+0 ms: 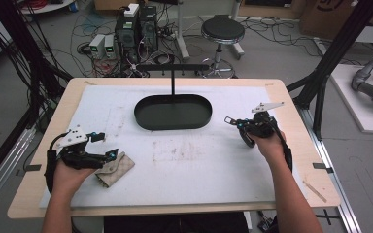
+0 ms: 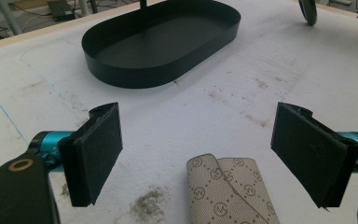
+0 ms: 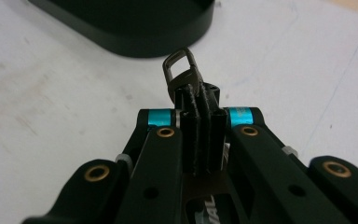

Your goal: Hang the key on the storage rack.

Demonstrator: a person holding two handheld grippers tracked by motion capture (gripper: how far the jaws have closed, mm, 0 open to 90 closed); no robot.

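The right gripper (image 3: 200, 100) is clamped on a dark metal clasp (image 3: 179, 70) near the oval black tray (image 1: 173, 112). The left gripper (image 2: 214, 154), jaws wide apart, straddles the folded monogram fabric pouch (image 2: 230, 193) on the white mat (image 1: 199, 155).

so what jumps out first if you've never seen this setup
The black oval tray sits at the middle far side of the white mat, with a thin post rising from it. At the near left, the left tool stands open over a beige patterned pouch, without touching it. At the right, the right tool is shut on a dark strap with a metal clasp, held above the mat.
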